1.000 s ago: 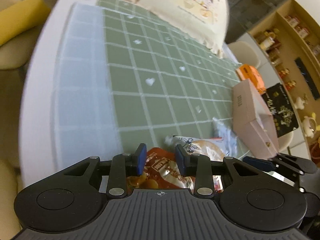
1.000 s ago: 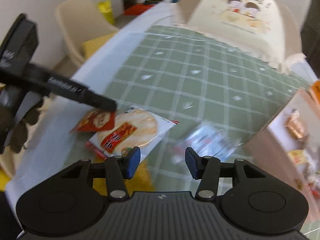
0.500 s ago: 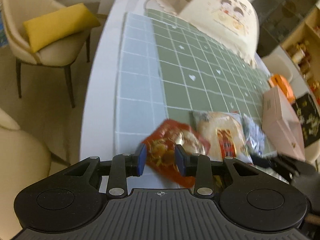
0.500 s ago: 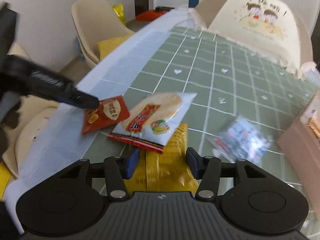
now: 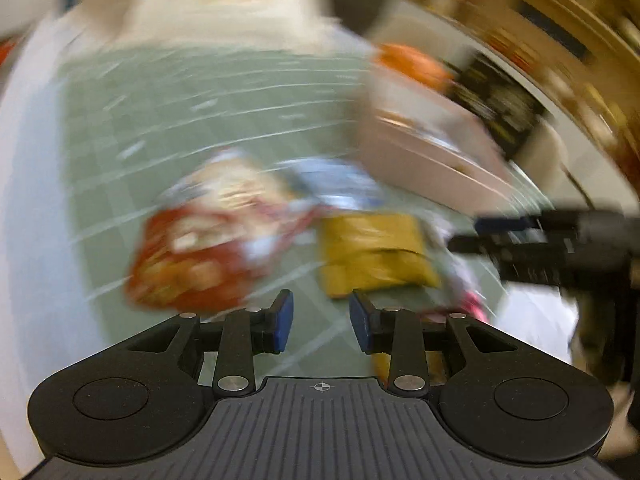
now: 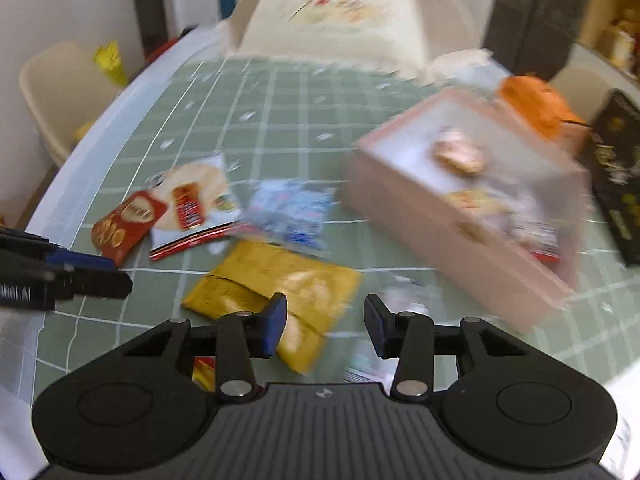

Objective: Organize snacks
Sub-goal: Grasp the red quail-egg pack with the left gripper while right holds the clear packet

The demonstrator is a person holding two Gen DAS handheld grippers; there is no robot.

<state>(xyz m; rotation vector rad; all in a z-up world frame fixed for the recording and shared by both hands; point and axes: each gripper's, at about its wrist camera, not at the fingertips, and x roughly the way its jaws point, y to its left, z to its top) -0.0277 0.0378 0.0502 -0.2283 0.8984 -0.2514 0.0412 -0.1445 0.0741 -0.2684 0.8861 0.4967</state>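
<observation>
Both views are blurred by motion. A red snack packet (image 5: 188, 264) (image 6: 124, 224) lies on the green checked cloth (image 5: 200, 112), partly over a white rice-cracker packet (image 6: 196, 196). My left gripper (image 5: 322, 322) (image 6: 120, 274) stands just behind the red packet, its jaws a narrow gap apart with only cloth between them. A yellow packet (image 6: 280, 292) (image 5: 372, 252) lies right in front of my right gripper (image 6: 326, 328). Its jaws are closing, one corner of the yellow packet reaches under the left pad (image 6: 276, 326), and neither pad presses on it. A blue-white packet (image 6: 292, 212) lies beyond.
An open pink box (image 6: 440, 232) holding several snacks stands to the right, with an orange object (image 6: 536, 104) and a black box (image 6: 620, 176) behind it. A cream cartoon-print cover (image 6: 340, 12) sits at the far end. Chairs stand off the table's left edge.
The red packet, earlier between the left fingers, now lies on the cloth ahead of them. The left view has swung right towards the pink box. The right gripper moved over the yellow packet and narrowed.
</observation>
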